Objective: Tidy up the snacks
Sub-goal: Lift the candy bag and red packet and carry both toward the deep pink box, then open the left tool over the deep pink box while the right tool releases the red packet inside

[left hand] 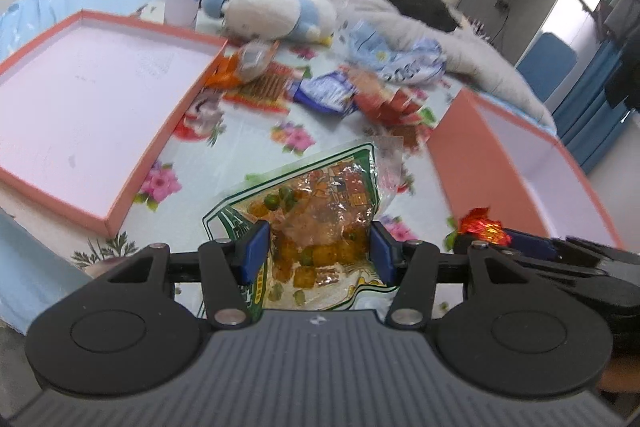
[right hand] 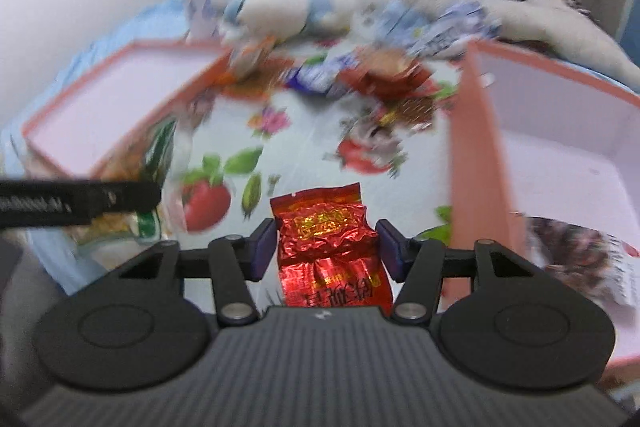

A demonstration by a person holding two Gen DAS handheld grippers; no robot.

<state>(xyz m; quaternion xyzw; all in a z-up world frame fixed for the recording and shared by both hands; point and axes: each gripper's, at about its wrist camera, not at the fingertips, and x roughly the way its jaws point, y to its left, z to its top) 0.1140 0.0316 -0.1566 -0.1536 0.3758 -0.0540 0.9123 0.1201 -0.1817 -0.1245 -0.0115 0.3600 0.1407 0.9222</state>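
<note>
**Two packets lifted, most snacks still unsorted**

Left gripper (left hand: 316,251): jaws part-open, clamped on the clear green-edged snack bag (left hand: 312,211). Right gripper (right hand: 326,247): jaws part-open around the red foil packet (right hand: 330,247), which hangs between them; pad contact unclear. Shallow tray (left hand: 92,99) holds nothing. Right of it, the snack pile (left hand: 332,87) waits on the bed. Beyond the pile, the deep box (right hand: 560,155) holds one packet (right hand: 584,251).

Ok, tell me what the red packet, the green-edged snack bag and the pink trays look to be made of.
Red packet: metallised foil, glossy; it crinkles and throws sharp glints.
Green-edged snack bag: clear shiny plastic film with printed borders; the orange and green pieces inside show through.
Pink trays: probably rigid paperboard, matt, with thin straight walls, crisp corners and a pale lining, though plastic can't be ruled out.
</note>
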